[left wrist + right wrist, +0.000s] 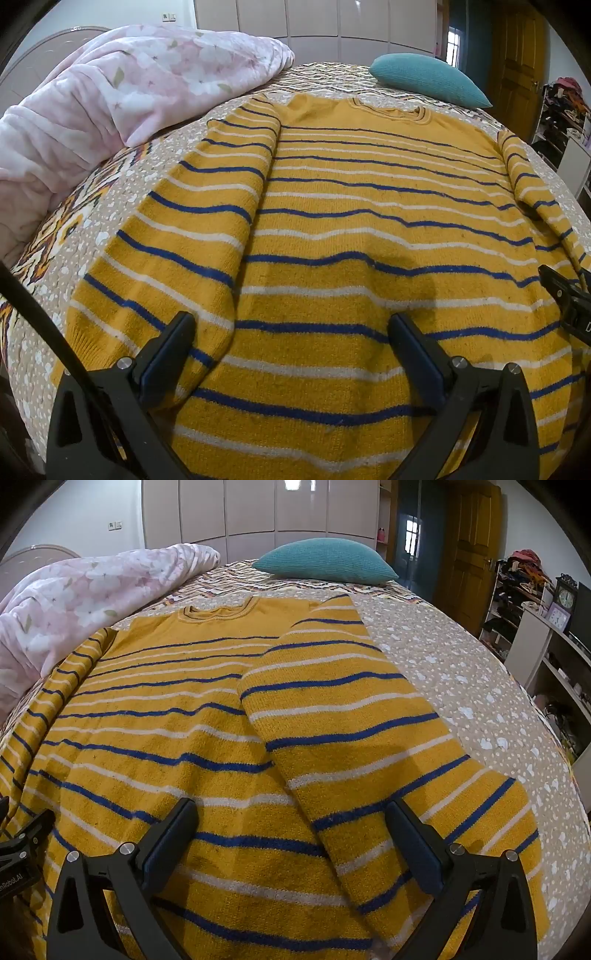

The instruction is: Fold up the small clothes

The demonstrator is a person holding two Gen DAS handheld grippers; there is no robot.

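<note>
My left gripper (pixel 291 354) hangs spread wide over the lower middle of the frame, nothing between its fingers; my right gripper (pixel 291 834) is spread just as wide and empty. The yellow striped sweater (pixel 351 206) lies flat on the patterned bedspread (pixel 461 686), both sleeves folded down along its sides. A teal pillow (pixel 325 563) sits at upper centre, a pink floral blanket (pixel 129 85) upper left.

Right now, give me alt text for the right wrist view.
A yellow sweater with blue and white stripes lies flat on a bed, its sleeve folded over the body. The right gripper hangs above it, fingers wide apart and empty. Behind are a teal pillow and pink blanket.
</note>
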